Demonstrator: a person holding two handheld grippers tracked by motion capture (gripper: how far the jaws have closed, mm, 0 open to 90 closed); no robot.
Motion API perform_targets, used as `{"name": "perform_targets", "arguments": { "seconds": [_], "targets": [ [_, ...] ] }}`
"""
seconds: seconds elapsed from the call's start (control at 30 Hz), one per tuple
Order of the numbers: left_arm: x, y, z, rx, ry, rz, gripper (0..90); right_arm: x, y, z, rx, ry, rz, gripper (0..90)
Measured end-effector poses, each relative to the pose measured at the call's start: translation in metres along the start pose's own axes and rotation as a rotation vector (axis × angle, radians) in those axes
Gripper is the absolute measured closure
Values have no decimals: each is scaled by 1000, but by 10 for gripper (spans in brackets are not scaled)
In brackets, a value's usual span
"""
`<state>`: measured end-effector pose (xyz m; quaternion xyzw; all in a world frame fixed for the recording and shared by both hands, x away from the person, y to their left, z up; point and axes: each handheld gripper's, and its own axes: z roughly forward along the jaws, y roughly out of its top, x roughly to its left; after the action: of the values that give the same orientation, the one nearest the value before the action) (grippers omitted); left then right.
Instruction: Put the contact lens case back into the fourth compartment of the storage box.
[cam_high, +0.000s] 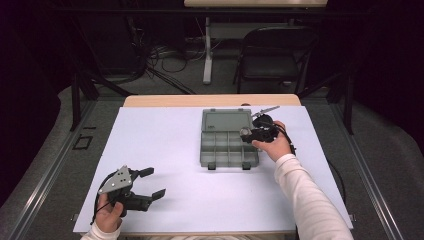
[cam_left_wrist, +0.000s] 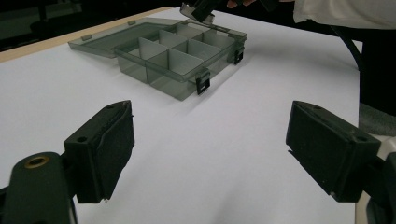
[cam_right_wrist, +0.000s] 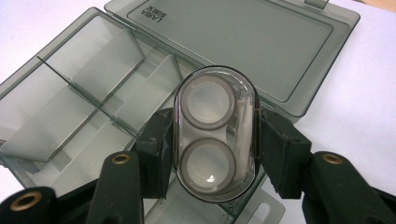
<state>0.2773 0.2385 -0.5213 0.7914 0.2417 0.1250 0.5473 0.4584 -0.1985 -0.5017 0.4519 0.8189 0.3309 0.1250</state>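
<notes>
A grey translucent compartment box (cam_high: 227, 147) lies open on the white table, its lid (cam_high: 226, 120) folded back flat. My right gripper (cam_high: 248, 134) is shut on a clear oval case (cam_right_wrist: 215, 133) with two round wells, held just over the box's right-hand compartments (cam_right_wrist: 88, 112). The box's dividers (cam_left_wrist: 177, 56) stand up inside it and its compartments look bare. At the table's near left my left gripper (cam_high: 152, 183) rests low over the sheet, jaws wide open with nothing between them; its black pads (cam_left_wrist: 105, 149) frame bare white table.
A white sheet (cam_high: 165, 150) covers the table, with a strip of wood at its far edge (cam_high: 210, 100). Beyond the table stand a dark folding chair (cam_high: 275, 55) and cables on the floor (cam_high: 165, 55). A white sleeve (cam_high: 305, 195) reaches in from the lower right.
</notes>
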Motion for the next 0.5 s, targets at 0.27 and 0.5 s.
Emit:
{"name": "perform_targets", "arguments": {
  "seconds": [0.27, 0.5],
  "targets": [
    [0, 0, 0, 1, 0, -1, 159, -2, -1, 6, 8, -1, 2, 487],
    [1, 0, 0, 1, 0, -5, 159, -4, -2, 9, 17, -8, 13, 487]
  ]
}}
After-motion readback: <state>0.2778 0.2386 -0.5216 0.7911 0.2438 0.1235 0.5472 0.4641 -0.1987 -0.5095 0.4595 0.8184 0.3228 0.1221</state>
